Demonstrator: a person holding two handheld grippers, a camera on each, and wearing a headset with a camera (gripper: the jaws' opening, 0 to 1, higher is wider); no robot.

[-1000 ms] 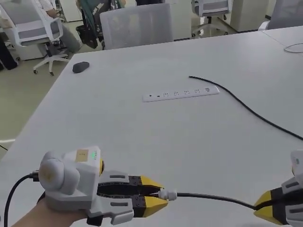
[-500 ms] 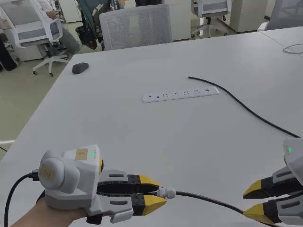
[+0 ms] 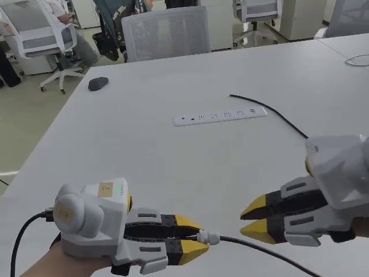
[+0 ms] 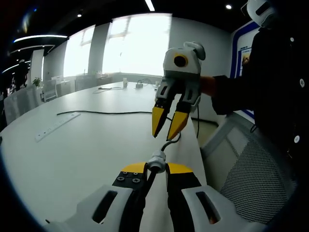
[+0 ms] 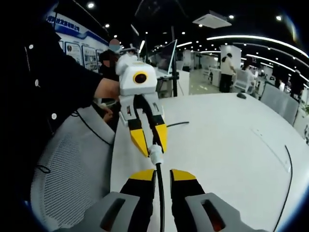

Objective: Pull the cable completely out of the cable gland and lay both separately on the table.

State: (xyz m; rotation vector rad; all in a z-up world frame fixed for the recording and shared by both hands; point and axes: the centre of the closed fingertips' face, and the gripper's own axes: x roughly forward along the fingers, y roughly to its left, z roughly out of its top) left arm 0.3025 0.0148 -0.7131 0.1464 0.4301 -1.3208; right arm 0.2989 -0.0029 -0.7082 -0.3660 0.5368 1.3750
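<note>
1. The left gripper (image 3: 196, 235) has its yellow-tipped jaws pinched shut on the small white plastic cable gland (image 3: 207, 236), just above the near edge of the white table (image 3: 173, 167). The grip appears meant to anchor the fitting so the cord can be drawn through it.
2. The thin black cable (image 3: 253, 248) leaves the gland's mouth and trails toward the person's right. By the look of it, gland and cable are not yet separated.
3. The right gripper (image 3: 242, 224) faces the left one nose to nose, its jaws parted a little and clamping nothing. In the right gripper view the cable runs along the gap between them, but whether it sits inside the jaws or just beneath cannot be told. The placement suggests it is lining up for a hold close to the gland.
4. Both tools are held roughly level and low over the table, tips pointing at each other. The left hand (image 3: 52, 264) is wrapped beneath its gripper, and the right arm is in a dark sleeve (image 4: 239, 92).
5. Well behind them lies a long white power strip (image 3: 220, 115).
</note>
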